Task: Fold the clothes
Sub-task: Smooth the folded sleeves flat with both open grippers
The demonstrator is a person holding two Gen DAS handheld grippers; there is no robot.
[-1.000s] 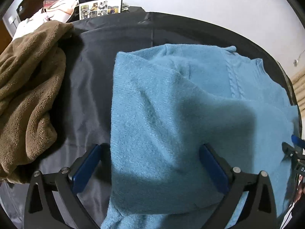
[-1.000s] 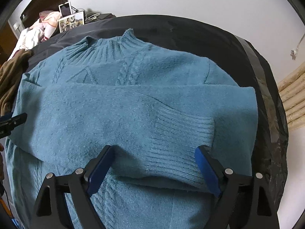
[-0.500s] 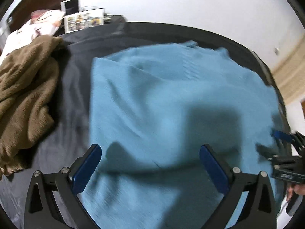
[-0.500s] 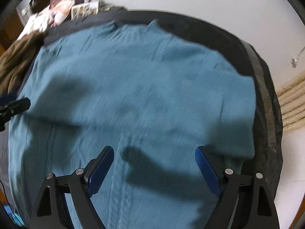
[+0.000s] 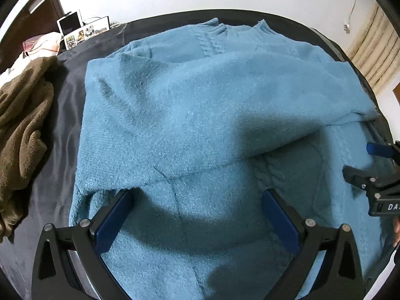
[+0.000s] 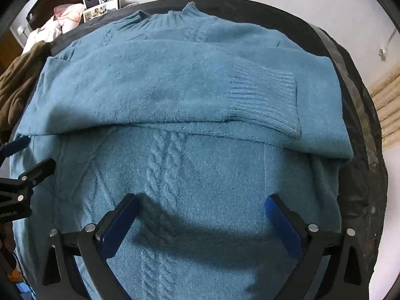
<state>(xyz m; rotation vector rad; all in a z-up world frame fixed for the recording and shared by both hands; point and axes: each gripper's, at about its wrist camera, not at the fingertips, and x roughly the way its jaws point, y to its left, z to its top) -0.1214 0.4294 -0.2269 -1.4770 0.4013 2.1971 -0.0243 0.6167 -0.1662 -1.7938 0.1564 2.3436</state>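
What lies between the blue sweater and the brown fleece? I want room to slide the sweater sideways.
Only bare dark sheet separates the blue sweater from the brown fleece, clearest in the left wrist view.

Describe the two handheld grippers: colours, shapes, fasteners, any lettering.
Both look alike. The left gripper has two black, angular, open-framed fingers that taper forward, each lined with a flat blue pad and studded with silver round-headed screws. The right gripper matches it. On its body, seen from the left wrist camera, is partial white lettering. No cables or sleeves show.
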